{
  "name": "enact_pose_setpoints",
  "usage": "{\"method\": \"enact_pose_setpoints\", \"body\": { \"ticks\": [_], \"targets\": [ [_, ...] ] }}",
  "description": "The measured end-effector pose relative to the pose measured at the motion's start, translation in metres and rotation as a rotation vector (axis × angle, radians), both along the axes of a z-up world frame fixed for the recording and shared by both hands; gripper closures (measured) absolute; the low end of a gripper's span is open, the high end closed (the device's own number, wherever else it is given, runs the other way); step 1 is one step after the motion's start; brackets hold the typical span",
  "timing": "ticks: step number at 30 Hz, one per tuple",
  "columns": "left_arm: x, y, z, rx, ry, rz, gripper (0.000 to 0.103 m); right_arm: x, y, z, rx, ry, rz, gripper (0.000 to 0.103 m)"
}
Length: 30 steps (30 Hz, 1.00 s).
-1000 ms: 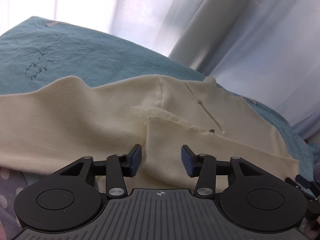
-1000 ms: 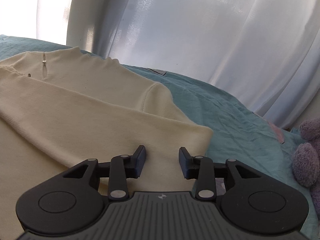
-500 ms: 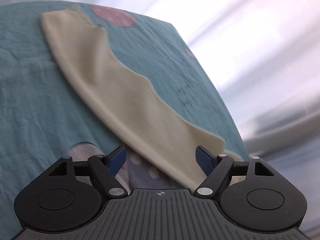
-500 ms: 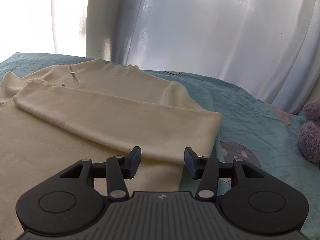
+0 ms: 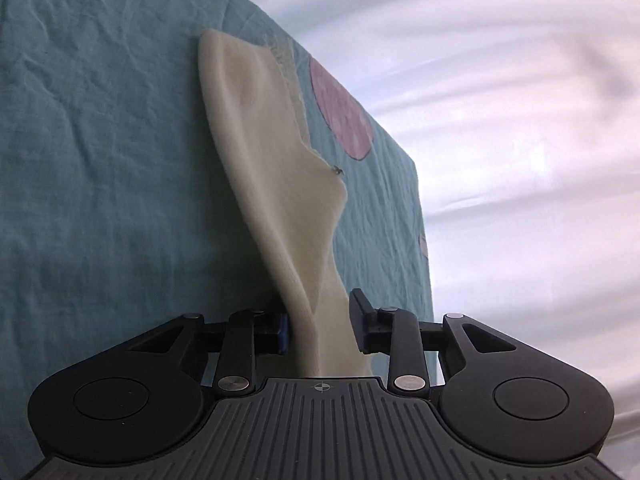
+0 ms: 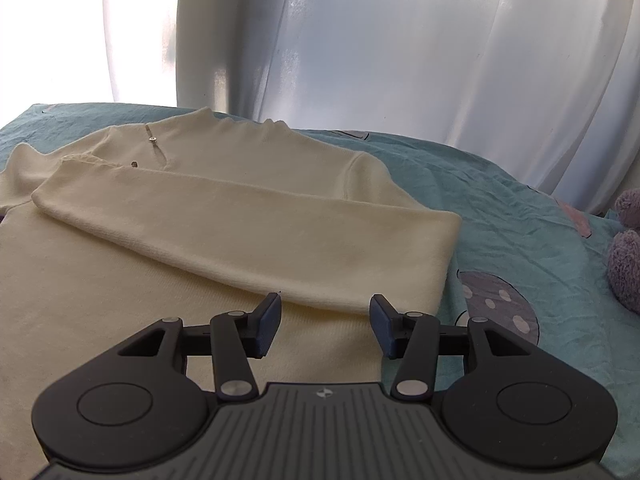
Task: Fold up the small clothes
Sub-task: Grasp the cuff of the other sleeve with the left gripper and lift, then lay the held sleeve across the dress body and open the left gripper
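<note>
Cream sweater [image 6: 224, 216] (any label unreadable)

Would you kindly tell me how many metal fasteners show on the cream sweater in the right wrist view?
2. One fastener sits near the collar; the other lies lower, beside the folded sleeve, which may hide more.

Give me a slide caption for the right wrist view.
Open right hand-held gripper over a cream sweater, one sleeve folded across it, on a teal sheet.

Left wrist view rolled sideways, close along cream sweater [image 5: 276, 184]; right wrist view level, low over it; both share sweater.
</note>
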State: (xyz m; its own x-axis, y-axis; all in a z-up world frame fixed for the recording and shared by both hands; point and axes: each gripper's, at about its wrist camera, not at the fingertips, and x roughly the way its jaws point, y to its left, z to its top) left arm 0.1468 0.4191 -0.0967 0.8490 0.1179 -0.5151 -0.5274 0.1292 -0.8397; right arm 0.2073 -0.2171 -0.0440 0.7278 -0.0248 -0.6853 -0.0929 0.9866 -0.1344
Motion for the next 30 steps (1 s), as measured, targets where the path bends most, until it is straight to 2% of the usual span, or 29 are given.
{"method": "enact_pose_setpoints", "body": {
  "ticks": [2,9,13,14,16,20,22,24,27,28,30],
  "targets": [
    [0.003,0.008,-0.002,-0.01,0.002,0.012,0.079,0.0,-0.001,0.0,-0.002,0.003,-0.007,0.054],
    [0.011,0.035,-0.004,-0.048,-0.015,0.05,0.079,-0.001,-0.003,0.0,-0.01,0.016,-0.024,0.054],
    [0.028,0.04,-0.001,-0.042,0.032,0.062,0.091,-0.001,-0.003,-0.001,-0.01,0.022,-0.025,0.054],
    [0.032,0.038,0.005,-0.004,0.046,0.05,0.092,-0.001,-0.003,-0.002,-0.009,0.024,-0.026,0.054],
    [0.038,0.026,0.026,0.12,0.053,0.003,0.093,-0.001,-0.004,-0.002,-0.005,0.023,-0.03,0.054],
    [0.072,-0.038,0.09,0.415,0.018,-0.229,0.093,-0.001,-0.004,-0.002,0.005,0.021,-0.04,0.054],
    [0.093,-0.099,0.126,0.575,-0.018,-0.399,0.093,-0.002,-0.005,-0.002,0.016,0.018,-0.046,0.054],
    [0.11,-0.165,0.15,0.721,-0.053,-0.56,0.093,-0.002,-0.006,0.0,0.034,0.013,-0.054,0.054],
    [0.134,-0.268,0.161,0.88,-0.1,-0.773,0.091,-0.003,-0.008,0.003,0.068,0.001,-0.064,0.054],
    [0.141,-0.303,0.156,0.907,-0.112,-0.839,0.087,-0.004,-0.009,0.004,0.076,-0.002,-0.065,0.054],
    [0.149,-0.36,0.139,0.948,-0.107,-0.966,0.057,-0.007,-0.01,0.006,0.087,-0.009,-0.064,0.054]
  ]
}}
